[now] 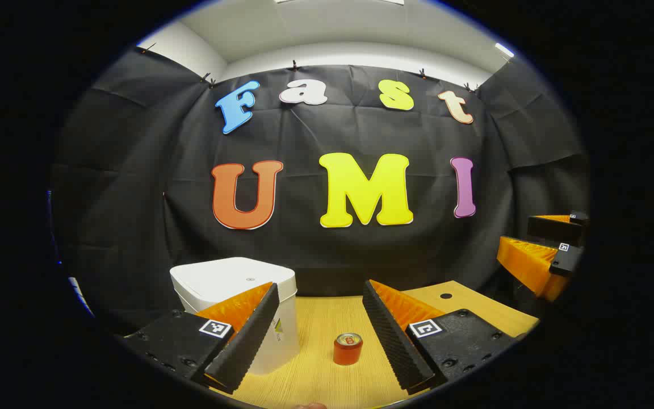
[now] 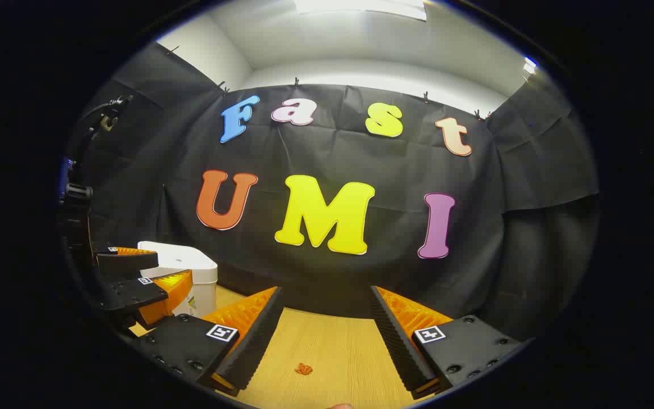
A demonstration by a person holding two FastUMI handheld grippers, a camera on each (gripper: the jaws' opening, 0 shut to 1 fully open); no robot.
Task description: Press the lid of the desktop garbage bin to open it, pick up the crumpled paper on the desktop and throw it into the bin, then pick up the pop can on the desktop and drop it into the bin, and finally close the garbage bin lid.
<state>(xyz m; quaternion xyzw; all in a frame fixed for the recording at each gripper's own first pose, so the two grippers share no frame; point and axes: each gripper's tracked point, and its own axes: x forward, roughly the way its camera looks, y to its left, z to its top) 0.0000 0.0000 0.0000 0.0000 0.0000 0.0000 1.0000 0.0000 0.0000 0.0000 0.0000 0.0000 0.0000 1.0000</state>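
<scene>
— Both sets of jaws stand wide apart and hold nothing. On the left gripper, the gap frames the can, which stands upright on the table ahead of the fingertips, slightly toward the right finger.

— And the bin?

— The bin sits just beyond the left gripper's left finger, which overlaps its front corner in the left gripper view. Whether the finger touches the wall I cannot tell. The lid lies flat and closed, so I judge that the first step, pressing it, is not yet done.

— Where does the right gripper sit?

— The right gripper is also fully open and empty. Between its fingers, close in and a little toward the left finger, lies a small orange scrap on the wood; I take it for the crumpled paper, though it is too small to be sure.

— Which hand should press?

— The left, in my judgement. From the right gripper view the bin lies far off to the left, with the left gripper between. For the left gripper, the lid is up and to the left of its jaws, near at hand. The can's long axis is vertical, which suits a later sideways grasp.
</scene>
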